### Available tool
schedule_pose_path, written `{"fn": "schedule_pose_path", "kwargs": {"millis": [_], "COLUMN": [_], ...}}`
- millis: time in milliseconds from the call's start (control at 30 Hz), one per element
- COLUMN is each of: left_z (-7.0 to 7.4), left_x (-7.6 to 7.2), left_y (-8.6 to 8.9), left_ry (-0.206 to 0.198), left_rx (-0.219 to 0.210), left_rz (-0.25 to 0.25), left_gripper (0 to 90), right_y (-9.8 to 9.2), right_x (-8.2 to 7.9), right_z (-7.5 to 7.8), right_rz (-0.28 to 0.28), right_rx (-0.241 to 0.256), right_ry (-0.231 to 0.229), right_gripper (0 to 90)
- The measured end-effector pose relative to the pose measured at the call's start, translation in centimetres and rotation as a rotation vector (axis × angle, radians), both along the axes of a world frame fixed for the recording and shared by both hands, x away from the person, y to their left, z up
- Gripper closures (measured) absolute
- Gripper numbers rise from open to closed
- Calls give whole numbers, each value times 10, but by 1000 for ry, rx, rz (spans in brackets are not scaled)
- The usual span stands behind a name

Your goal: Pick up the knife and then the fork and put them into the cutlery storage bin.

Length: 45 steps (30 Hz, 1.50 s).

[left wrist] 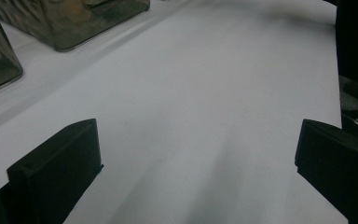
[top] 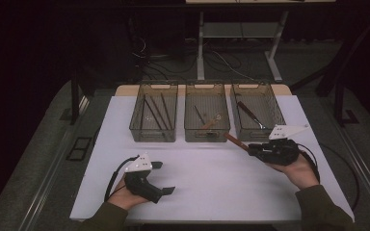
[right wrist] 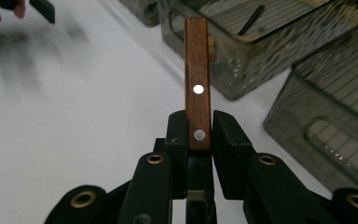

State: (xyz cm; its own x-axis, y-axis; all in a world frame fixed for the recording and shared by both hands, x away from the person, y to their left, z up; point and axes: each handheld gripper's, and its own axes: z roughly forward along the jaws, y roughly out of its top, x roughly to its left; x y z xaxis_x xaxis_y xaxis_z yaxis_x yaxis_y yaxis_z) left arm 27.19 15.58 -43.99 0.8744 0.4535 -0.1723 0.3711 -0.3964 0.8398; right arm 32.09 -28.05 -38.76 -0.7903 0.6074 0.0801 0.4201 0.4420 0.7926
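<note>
Right gripper (right wrist: 198,135) clamped tight on a wooden handle (right wrist: 197,70), jaws pressed flat against both sides of it. Handle sticking straight out ahead of the jaws, two bright rivets showing on its upper face, the nearer one right between the fingertips. From the high view, same gripper (top: 251,149) up off the table (top: 212,178) at the right, handle (top: 234,141) pointing left and a touch away from the person, tip just in front of the middle bin (top: 206,118) and near the right bin (top: 256,111). Right hand (top: 299,169) wrapped round the gripper body from below.

Left gripper (top: 166,178) low over the near left of the table, jaws spread wide, holding nothing. In its own view, bare white tabletop between the two black fingers (left wrist: 58,175). Well apart from the handle. Left bin (top: 154,118) at the far side with dark sticks lying in it.
</note>
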Motion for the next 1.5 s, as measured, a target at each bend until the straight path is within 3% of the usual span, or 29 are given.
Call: {"fn": "schedule_pose_path", "kwargs": {"millis": [200,567,1000,1300,1500], "left_z": [0,0,0,0,1], "left_x": [0,1,2,2,1], "left_y": [0,1,2,1,1], "left_ry": [-1,-7,-23,-25,-24], "left_rx": [0,-8,1,-4,-11], "left_rz": [-1,-6,-8,-14,-17], "left_gripper": [0,0,0,0,0], "right_y": [-6,-23,-35,-35,-29], "right_x": [12,40,88,122,139], "right_z": [11,30,49,46,38], "right_rz": [-43,-142,-281,-366,-396], "right_rx": [8,40,2,-20,-65], "right_ry": [-29,-38,-16,13,41], "right_gripper": [766,766,766,766,766]}}
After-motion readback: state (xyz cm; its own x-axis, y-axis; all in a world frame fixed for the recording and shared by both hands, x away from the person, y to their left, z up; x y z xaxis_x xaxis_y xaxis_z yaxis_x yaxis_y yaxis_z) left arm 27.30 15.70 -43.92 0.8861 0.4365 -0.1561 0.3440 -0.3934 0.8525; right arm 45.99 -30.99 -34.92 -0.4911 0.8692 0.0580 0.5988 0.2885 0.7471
